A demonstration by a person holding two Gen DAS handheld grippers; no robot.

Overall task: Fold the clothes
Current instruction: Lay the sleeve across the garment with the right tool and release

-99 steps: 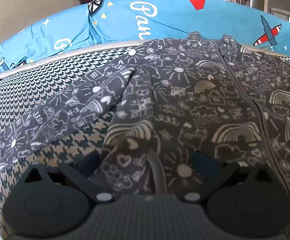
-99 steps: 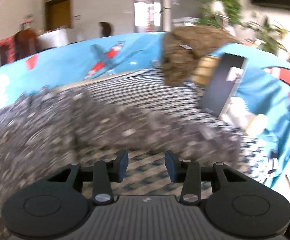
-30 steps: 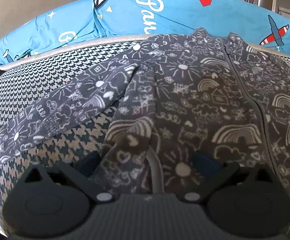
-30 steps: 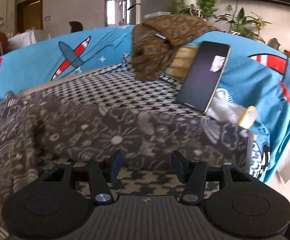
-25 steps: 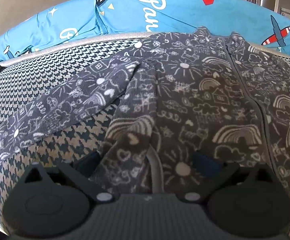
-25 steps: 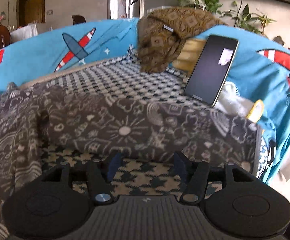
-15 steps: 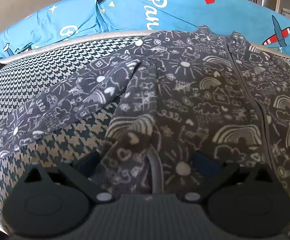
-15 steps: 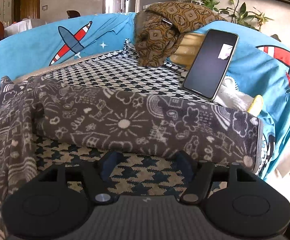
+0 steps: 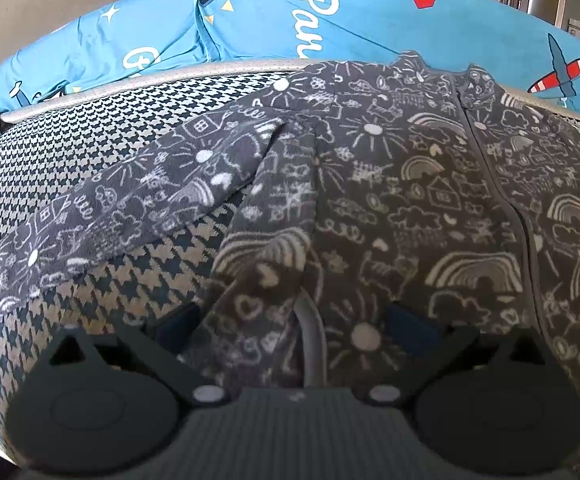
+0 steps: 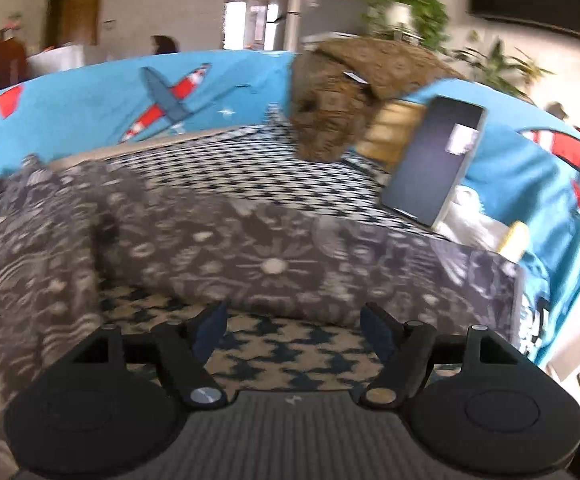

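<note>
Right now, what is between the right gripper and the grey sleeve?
Only bare checked cushion separates the open right gripper from the sleeve, in the right wrist view.

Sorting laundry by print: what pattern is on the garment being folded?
Dark grey garment with white doodles: suns, rainbows, houses; clearest from the left wrist.

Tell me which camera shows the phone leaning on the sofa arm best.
The right wrist view. The phone stands tilted against the blue cover past the grey garment's sleeve, a bit blurred. The left wrist view does not show it, only the garment's front.

Black grippers, ribbed grey bodies, blue-padded fingers (image 10: pixel 210 326).
</note>
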